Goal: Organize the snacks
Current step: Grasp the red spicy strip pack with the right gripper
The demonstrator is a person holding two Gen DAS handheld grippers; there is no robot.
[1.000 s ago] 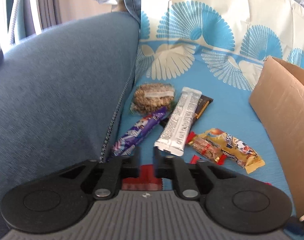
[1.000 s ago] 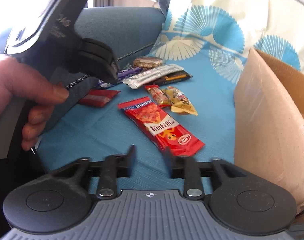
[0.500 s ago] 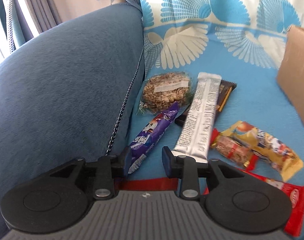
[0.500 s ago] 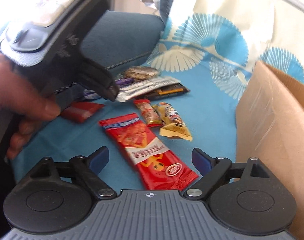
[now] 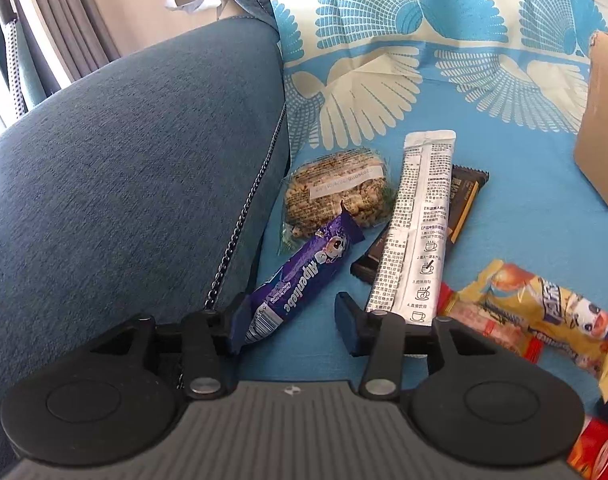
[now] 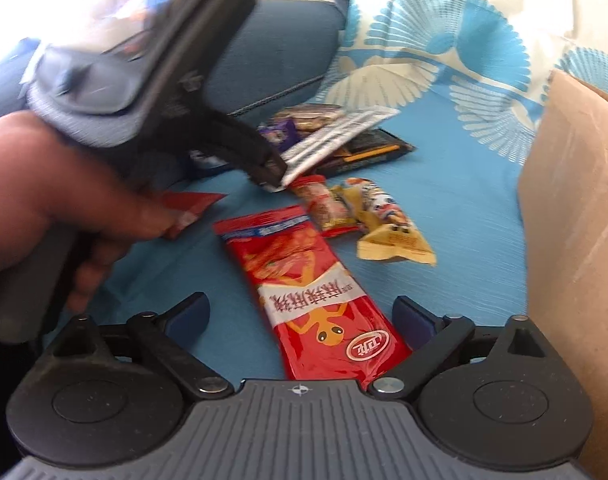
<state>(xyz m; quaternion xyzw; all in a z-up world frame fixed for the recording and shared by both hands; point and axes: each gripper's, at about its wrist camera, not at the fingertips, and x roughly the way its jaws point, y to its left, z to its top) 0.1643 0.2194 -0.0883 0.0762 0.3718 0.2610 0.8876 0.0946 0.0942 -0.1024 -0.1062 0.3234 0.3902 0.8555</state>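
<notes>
Blue cloth point(image 5: 524, 208): left tool point(image 5: 289, 326) opening (purple bar point(image 5: 299, 280) between).

We look from the left wrist camera down and forward, close over the purple candy bar point(image 5: 299, 280) beside the sofa arm point(image 5: 123, 168). Our right wrist camera sits farther back and right, near the cardboard box point(image 6: 576, 216). Both share the silver sachet point(image 5: 418, 228) point(image 6: 336, 136).

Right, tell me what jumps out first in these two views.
The big red snack packet lies on the blue cloth between the wide-open right gripper fingers. The left gripper, its jaws opening, frames the purple candy bar's near end beside the sofa arm. A cardboard box stands on the right.
</notes>
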